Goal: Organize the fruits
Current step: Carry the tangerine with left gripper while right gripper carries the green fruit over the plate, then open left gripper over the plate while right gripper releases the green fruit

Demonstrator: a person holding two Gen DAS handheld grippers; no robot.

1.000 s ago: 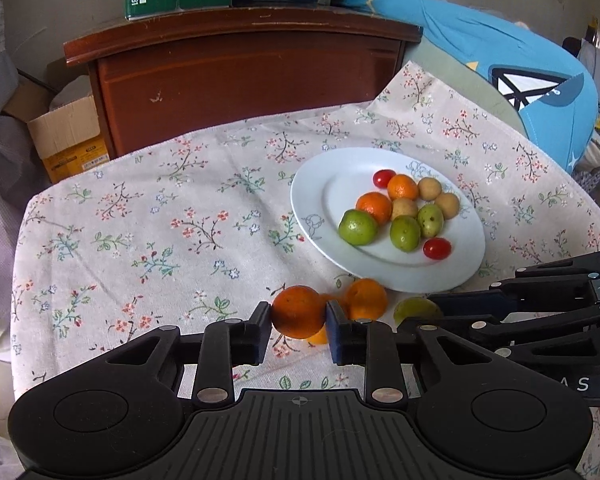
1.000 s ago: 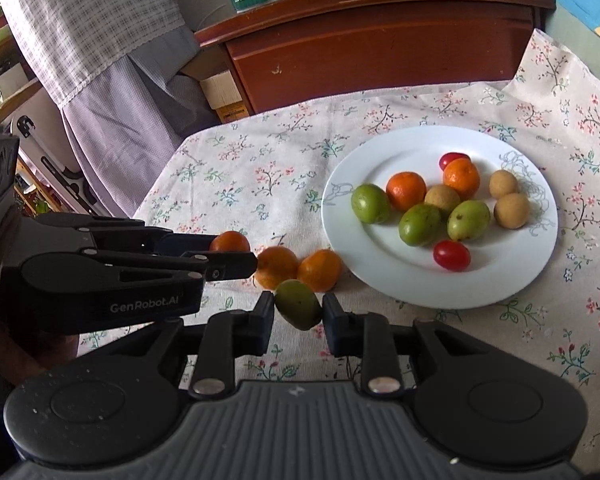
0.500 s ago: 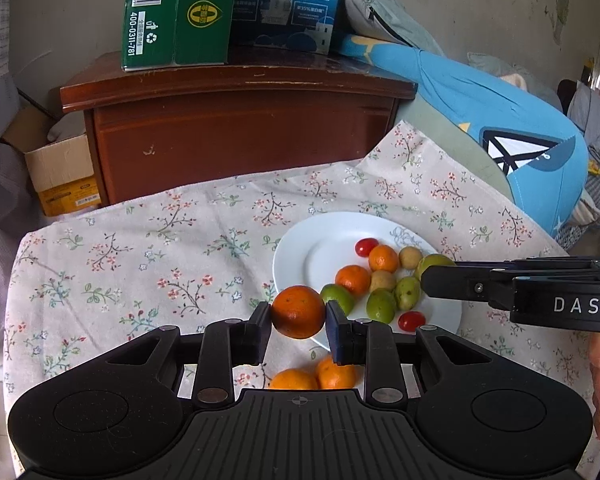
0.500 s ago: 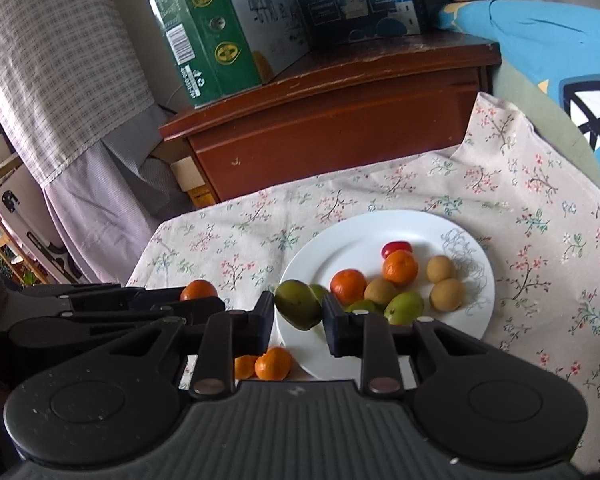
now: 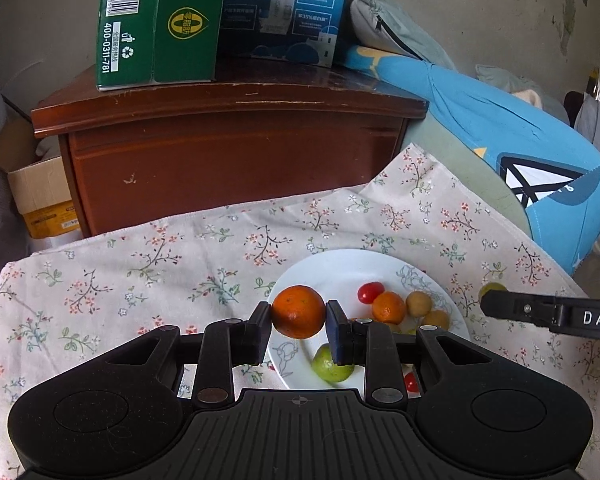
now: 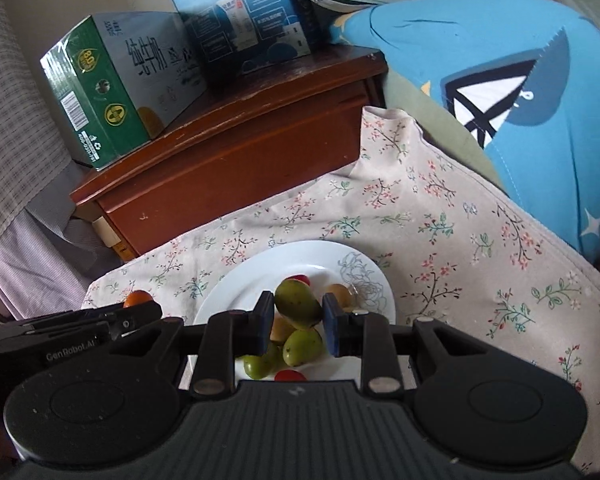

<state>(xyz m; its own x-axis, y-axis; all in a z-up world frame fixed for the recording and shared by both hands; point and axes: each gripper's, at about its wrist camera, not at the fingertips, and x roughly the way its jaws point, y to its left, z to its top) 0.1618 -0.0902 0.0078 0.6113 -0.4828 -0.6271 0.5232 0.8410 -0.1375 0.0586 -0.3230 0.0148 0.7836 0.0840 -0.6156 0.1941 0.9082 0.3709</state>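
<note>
My left gripper is shut on an orange tangerine, held above the near left rim of the white plate. On that plate lie a cherry tomato, a small orange, brown longans and a green fruit. My right gripper is shut on a green fruit over the plate, above more green fruits. In the right wrist view the left gripper's tangerine shows at the left. The right gripper's fruit peeks out at the right of the left wrist view.
The plate sits on a floral tablecloth. Behind the table stands a dark wooden cabinet bearing a green carton and a blue carton. A blue cushion lies at the right, a cardboard box at the left.
Both grippers rose and moved over the plate, carrying their fruits. The two oranges left on the cloth dropped out of view below the grippers.
</note>
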